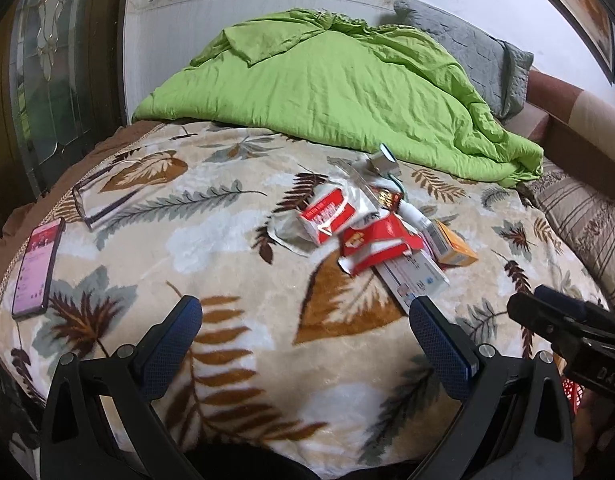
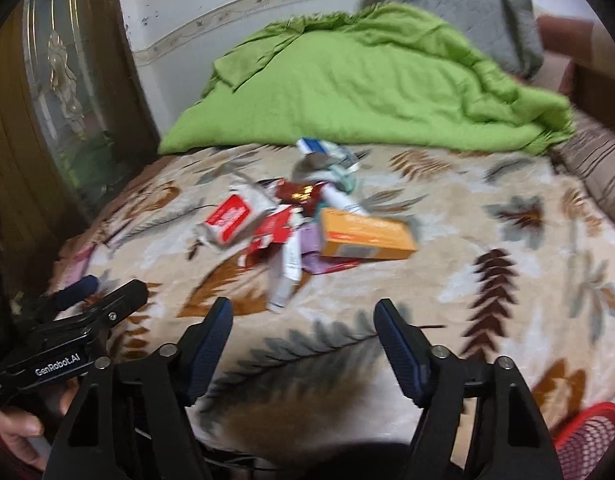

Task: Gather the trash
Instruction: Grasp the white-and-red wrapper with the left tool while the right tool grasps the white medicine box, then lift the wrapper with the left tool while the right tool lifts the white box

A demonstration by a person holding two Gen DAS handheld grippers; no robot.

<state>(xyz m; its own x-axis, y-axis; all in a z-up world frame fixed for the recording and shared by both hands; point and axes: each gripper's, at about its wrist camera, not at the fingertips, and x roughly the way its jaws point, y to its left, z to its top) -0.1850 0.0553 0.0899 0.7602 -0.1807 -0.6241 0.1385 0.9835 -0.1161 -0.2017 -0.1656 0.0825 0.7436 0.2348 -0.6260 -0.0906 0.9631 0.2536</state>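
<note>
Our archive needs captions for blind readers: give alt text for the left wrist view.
Open left gripper hovers over a leaf-patterned blanket, facing a pile of red, white and orange packaging. A dark-framed phone lies left; a crumpled green quilt lies behind.

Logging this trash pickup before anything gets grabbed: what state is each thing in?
left gripper: open, empty
right gripper: open, empty
orange box: lying flat, closed
red wrapper: torn, crumpled
phone: screen lit
glasses: unfolded
green quilt: bunched up
</note>
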